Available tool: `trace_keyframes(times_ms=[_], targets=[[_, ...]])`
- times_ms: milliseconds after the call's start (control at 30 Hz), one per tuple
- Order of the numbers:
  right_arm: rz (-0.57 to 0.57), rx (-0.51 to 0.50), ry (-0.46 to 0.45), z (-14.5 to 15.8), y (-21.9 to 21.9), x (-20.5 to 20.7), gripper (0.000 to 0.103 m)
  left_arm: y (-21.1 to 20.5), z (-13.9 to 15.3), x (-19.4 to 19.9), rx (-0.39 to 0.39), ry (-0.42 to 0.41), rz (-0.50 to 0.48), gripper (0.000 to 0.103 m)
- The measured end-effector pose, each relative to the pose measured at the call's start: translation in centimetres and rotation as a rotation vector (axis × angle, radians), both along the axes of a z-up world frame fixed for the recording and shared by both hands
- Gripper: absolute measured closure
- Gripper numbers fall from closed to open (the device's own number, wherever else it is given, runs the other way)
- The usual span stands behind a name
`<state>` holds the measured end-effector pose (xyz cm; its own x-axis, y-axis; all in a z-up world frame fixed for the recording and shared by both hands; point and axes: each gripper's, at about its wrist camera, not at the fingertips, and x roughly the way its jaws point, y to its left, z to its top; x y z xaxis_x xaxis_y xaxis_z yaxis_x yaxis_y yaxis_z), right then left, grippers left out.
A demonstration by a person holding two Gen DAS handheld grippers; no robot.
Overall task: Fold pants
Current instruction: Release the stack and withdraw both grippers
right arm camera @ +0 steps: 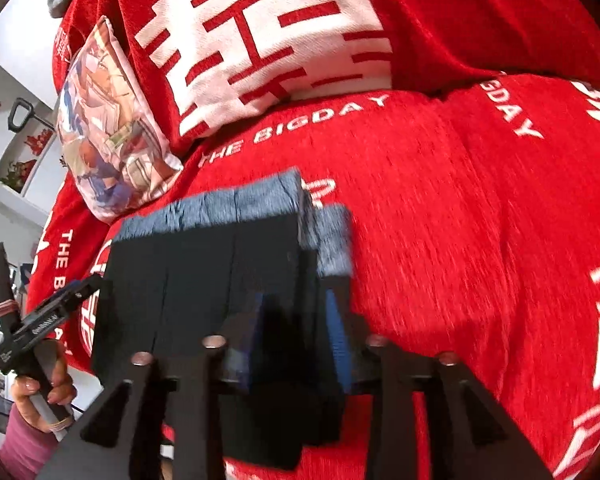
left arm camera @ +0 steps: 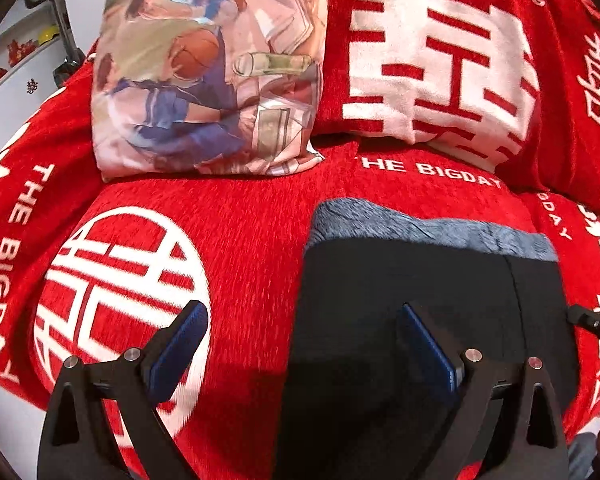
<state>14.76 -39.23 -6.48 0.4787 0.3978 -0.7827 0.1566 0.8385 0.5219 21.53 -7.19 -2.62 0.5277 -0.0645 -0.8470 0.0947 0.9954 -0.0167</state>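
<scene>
Folded black pants (left arm camera: 420,280) lie on the red cover (left arm camera: 252,240). Left gripper (left arm camera: 300,344) jaws stand wide, empty. Right gripper (right arm camera: 296,332) jaws stand partly apart astride the pants' edge; grip cannot be told.

Home: red-covered sofa (left arm camera: 260,216), printed cushion (left arm camera: 204,72).

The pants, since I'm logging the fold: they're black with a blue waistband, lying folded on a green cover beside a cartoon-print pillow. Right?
One thing is off: the cover is red, not green, as the left wrist view shows. The pants are black with a blue waistband, folded, near the cartoon-print pillow.
</scene>
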Motion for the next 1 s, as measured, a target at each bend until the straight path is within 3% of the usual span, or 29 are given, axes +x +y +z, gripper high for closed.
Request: trace_keyframes(times_ms=[67, 233, 533, 667, 1000], targets=[[-0.006, -0.023, -0.003, 0.5, 0.1, -1.3, 0.04, -0.1, 0.5, -1.3, 0.005, -0.014, -0.005, 0.006], [0.001, -0.048, -0.017, 1.8, 0.6, -3.4, 0.026, -0.9, 0.9, -4.2, -0.015, -0.001, -0.042, 0.006], [0.017, -0.033, -0.014, 3.3, 2.8, -6.2, 0.02, -2.5, 1.3, -8.4, -0.009, -0.017, -0.088, 0.001], [0.014, -0.055, -0.028, 4.2, 3.9, -7.0, 0.0, -2.8, 1.4, -9.5, -0.008, -0.011, -0.093, 0.001], [0.017, -0.181, -0.05, 6.2, 6.2, -8.7, 0.0, -2.9, 1.5, -11.5, 0.007, -0.006, -0.085, 0.001]])
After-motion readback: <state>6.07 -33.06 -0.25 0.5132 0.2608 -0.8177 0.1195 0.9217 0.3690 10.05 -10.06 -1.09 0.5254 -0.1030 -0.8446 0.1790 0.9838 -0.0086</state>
